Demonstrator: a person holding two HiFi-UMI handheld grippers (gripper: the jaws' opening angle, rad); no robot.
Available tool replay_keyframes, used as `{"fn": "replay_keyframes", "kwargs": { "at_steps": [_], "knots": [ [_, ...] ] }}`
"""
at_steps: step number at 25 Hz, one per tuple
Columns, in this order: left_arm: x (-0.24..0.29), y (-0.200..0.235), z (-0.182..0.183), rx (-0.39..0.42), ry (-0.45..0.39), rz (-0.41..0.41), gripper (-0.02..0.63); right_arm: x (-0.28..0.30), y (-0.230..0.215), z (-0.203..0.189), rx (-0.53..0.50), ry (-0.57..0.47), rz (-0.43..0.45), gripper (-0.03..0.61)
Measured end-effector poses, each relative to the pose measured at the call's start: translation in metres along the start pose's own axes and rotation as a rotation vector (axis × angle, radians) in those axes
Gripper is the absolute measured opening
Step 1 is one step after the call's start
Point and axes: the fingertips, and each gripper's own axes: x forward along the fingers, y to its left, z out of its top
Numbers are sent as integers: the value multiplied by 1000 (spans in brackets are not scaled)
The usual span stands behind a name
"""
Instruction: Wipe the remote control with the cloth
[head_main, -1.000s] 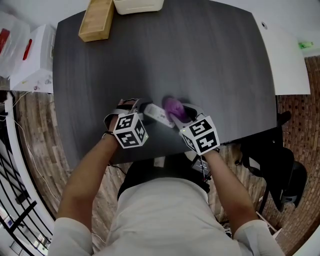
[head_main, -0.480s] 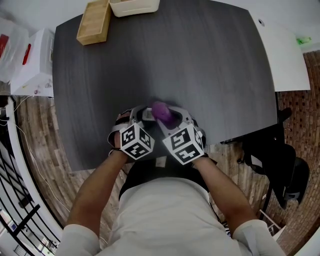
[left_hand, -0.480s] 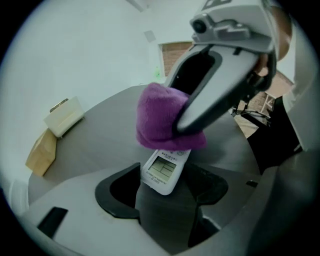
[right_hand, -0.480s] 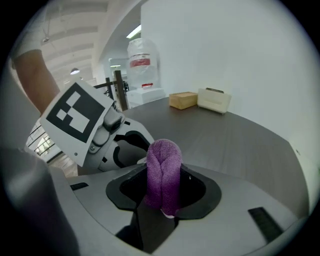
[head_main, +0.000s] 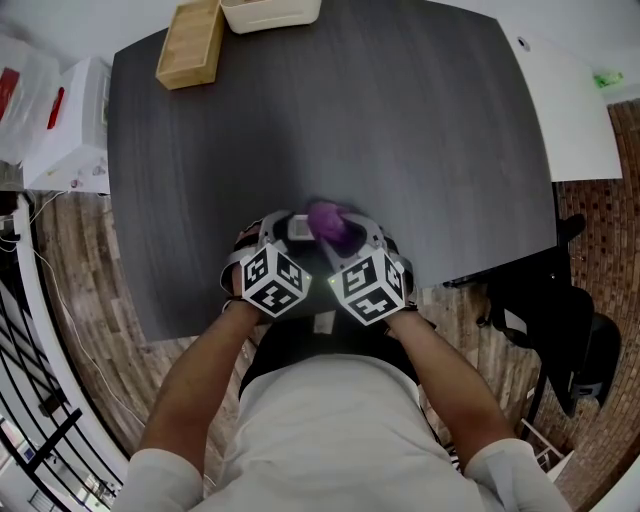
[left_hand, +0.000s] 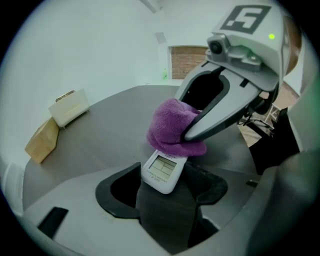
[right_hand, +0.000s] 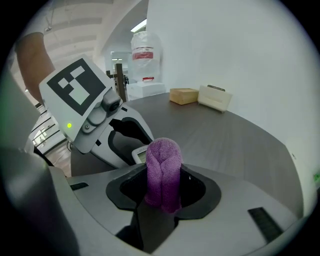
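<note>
One remote control (left_hand: 161, 175) is held tilted, just above the near edge of the dark worktop (head_main: 400, 120). Its display end faces the person. The left hand-held gripper (left_hand: 164, 167) clamps it across its width; the jaws have just been closing a little and stand wide, one on each long side of the remote control.

On the far part of the remote control, beyond the display, lies the purple cloth (left_hand: 170, 127). It is rolled into a thick wad and pinched tight in the closed jaws of the right hand-held gripper (right_hand: 164, 166), which comes in from the right of the remote control. The step in hand appears to be the wiping stroke itself.

To do it well, the left grip should probably stay firm and still, since the hold is only on the two side edges and a hard push could pivot the remote control out. Light pressure along its length, from the far end toward the display, would likely clean most. The display and the side edges under the jaws look unwiped as yet, so the remote control may need rolling or a fresh grip.

Well beyond the remote control, at the far edge, stand a wooden box (head_main: 190, 40) and a white tray (head_main: 270, 12).
</note>
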Motion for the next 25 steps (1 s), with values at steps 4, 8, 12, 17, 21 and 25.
{"fn": "replay_keyframes", "kwargs": {
  "at_steps": [4, 8, 12, 17, 21, 25],
  "knots": [
    [0, 0, 1, -16, -4, -11, 278, -7, -9, -9, 3, 9, -36, 167],
    [1, 1, 0, -27, -8, -18, 278, -14, -21, -19, 30, 19, -67, 166],
    [1, 1, -1, -33, -12, -22, 278, -20, -35, -30, 56, 41, -106, 166],
    [1, 0, -1, -53, -14, -26, 276, -31, -67, -72, 150, 137, -186, 163],
    [2, 2, -2, -69, -10, -32, 273, -43, -89, -88, 197, 157, -241, 163],
    [1, 1, -1, -155, 2, -93, 272, -48, -87, -74, 235, 102, -223, 163]
  ]
}}
